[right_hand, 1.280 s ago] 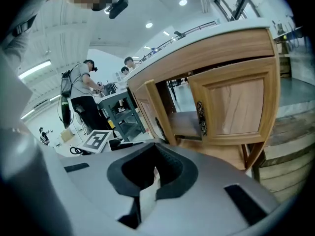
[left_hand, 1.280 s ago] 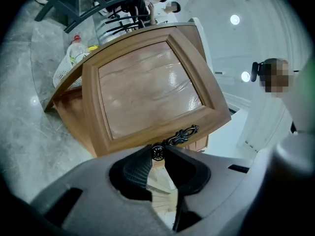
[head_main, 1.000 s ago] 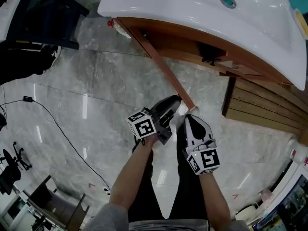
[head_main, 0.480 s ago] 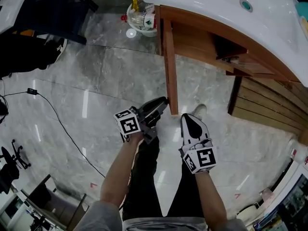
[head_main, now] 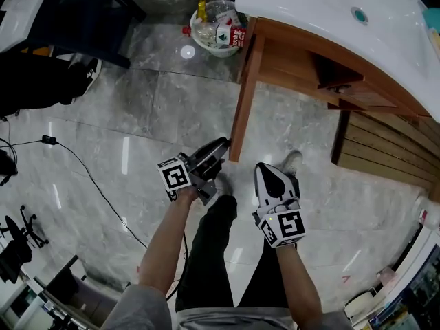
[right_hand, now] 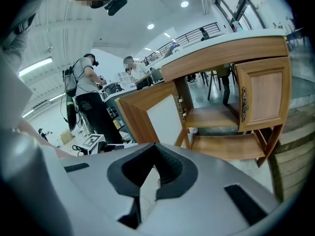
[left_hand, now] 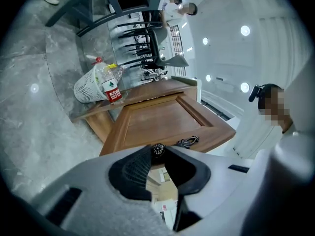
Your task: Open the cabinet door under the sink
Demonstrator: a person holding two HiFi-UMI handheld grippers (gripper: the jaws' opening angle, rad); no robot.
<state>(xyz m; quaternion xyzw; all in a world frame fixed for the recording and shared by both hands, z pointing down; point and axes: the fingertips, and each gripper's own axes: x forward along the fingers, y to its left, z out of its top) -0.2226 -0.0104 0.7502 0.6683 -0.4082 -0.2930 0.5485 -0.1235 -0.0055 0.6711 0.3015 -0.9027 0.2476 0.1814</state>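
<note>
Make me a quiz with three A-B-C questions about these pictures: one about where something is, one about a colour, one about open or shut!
1. Where is the basket? A. on a chair B. on the floor C. in a gripper
2. What colour is the sink? A. white B. green C. black
3. The door is: A. shut B. open C. lying flat
Answers: B, it stands on the tiles; A, its top is plain white; B, it stands swung out, the left gripper shut on its knob.

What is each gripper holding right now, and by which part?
Left gripper pinches the cabinet door by its round knob, at the jaw tips. Right gripper is shut and empty.
</note>
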